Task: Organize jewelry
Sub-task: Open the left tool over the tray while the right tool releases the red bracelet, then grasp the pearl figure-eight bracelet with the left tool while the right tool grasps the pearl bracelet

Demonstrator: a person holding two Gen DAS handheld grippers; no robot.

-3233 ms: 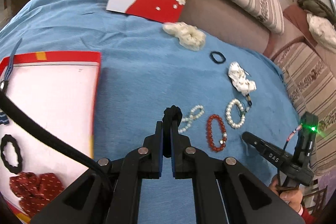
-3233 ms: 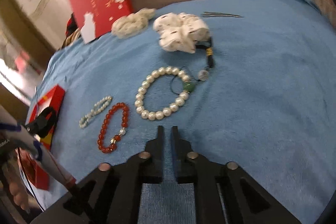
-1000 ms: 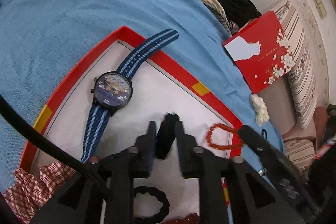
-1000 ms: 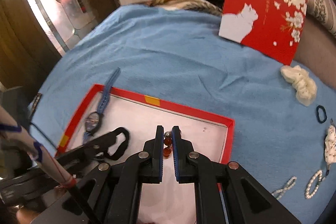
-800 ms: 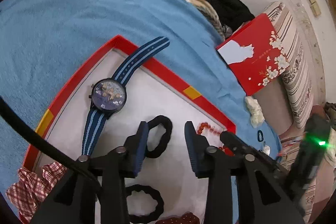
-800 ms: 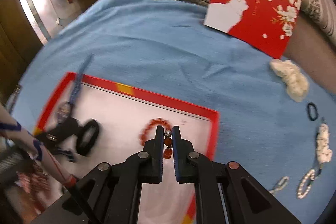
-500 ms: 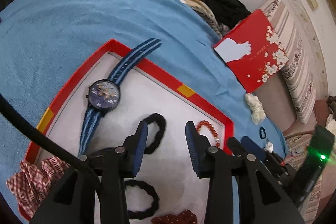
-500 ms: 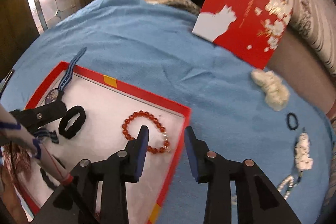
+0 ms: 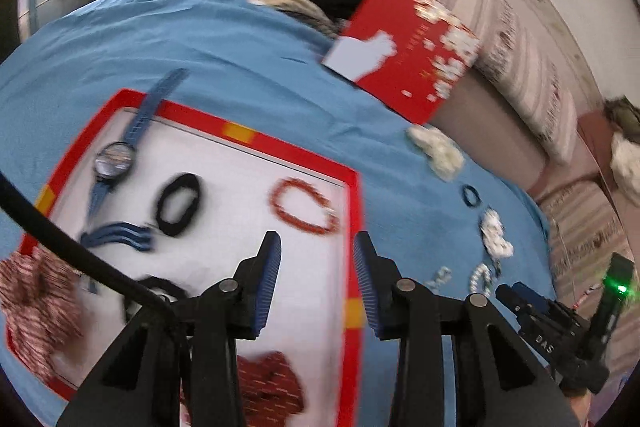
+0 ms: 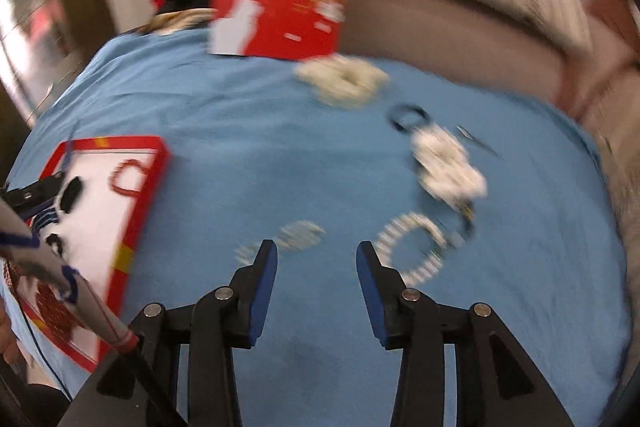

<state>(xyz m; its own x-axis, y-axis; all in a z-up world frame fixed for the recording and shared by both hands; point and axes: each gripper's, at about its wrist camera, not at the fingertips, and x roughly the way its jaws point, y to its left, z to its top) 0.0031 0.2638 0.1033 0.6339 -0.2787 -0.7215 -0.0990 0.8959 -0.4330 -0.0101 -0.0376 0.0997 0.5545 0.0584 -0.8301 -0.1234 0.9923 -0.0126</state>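
Left wrist view: my left claw (image 9: pixel 316 259) is spread wide with nothing in it, hovering over the red-rimmed tray (image 9: pixel 352 195). On the white tray floor just ahead sit the red bead bracelet (image 9: pixel 304 205), a fuzzy black hair tie (image 9: pixel 178 205) and a blue-strapped watch (image 9: pixel 114 159). It's all motion-smeared, and a cable cuts across the checked scrunchie (image 9: pixel 36 291).

Right wrist view: my right claw (image 10: pixel 316 267) is gaping too, empty, over the blue cloth (image 10: pixel 248 123). The chunky pearl bracelet (image 10: pixel 412 247) lies just beside my right finger, the small pearl bracelet (image 10: pixel 286 241) by the left one. Too blurry to make out single beads.
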